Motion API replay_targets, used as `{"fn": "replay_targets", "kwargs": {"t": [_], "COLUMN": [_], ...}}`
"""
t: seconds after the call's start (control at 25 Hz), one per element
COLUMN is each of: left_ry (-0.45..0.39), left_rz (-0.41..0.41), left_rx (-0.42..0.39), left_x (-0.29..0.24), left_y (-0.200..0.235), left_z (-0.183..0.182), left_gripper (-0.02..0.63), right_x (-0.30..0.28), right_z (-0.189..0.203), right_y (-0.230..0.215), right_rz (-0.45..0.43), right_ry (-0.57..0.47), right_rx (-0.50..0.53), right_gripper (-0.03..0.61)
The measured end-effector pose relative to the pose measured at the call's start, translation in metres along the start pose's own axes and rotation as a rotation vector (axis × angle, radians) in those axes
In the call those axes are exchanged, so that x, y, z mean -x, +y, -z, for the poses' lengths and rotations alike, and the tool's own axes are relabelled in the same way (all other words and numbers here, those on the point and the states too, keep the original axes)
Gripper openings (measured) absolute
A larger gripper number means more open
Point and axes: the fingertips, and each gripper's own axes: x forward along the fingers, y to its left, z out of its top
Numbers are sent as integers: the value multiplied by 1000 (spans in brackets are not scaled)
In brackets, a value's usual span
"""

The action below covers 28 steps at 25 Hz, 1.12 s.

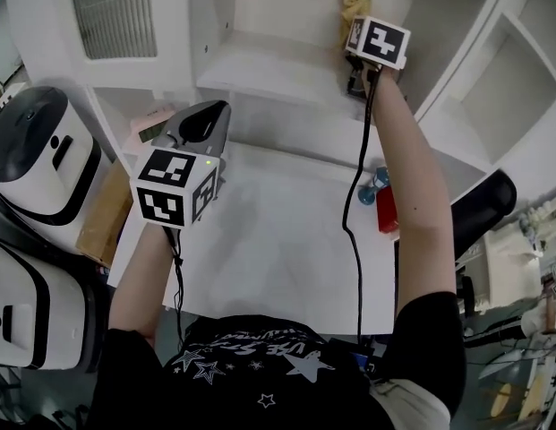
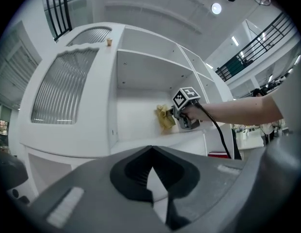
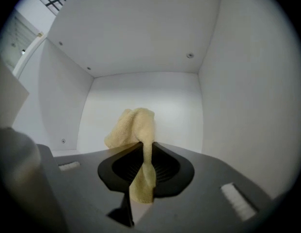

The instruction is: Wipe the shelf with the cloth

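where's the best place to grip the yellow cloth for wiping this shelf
Around its gathered middle, coming in from the open front of the shelf, much as the right gripper has it: jaws shut on a narrow fold, with the cloth's bunched end sticking out past the tips, free to rub.

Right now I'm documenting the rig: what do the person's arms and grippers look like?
The left gripper and right gripper are grey with black ribbed pads; each carries a white cube with black square markers and trails a black cable. Short black sleeves, star-printed T-shirt.
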Motion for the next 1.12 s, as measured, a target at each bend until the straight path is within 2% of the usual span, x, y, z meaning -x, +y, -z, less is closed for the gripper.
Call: {"fn": "replay_targets", "kwargs": {"t": [0.32, 0.48, 0.6, 0.68, 0.92, 1.12], "left_ry": [5, 7, 0, -5, -5, -10], "left_rz": [21, 29, 34, 40, 63, 75], "left_rx": [-7, 0, -2, -3, 15, 36], "left_x": [25, 35, 40, 42, 41, 37], "left_y": [42, 65, 81, 90, 109, 121], "left_z": [7, 13, 15, 16, 27, 34], "left_gripper": [2, 2, 2, 2, 2, 2], "right_x": [7, -2, -7, -13, -39, -56], "right_z": [-14, 0, -1, 3, 28, 44], "right_y": [108, 149, 184, 202, 219, 236], "right_rz": [-185, -212, -223, -229, -230, -260], "right_ry": [15, 104, 76, 82, 185, 224], "right_rx": [426, 664, 899, 1009, 1177, 1231], "right_gripper": [80, 80, 79, 79, 78, 78]}}
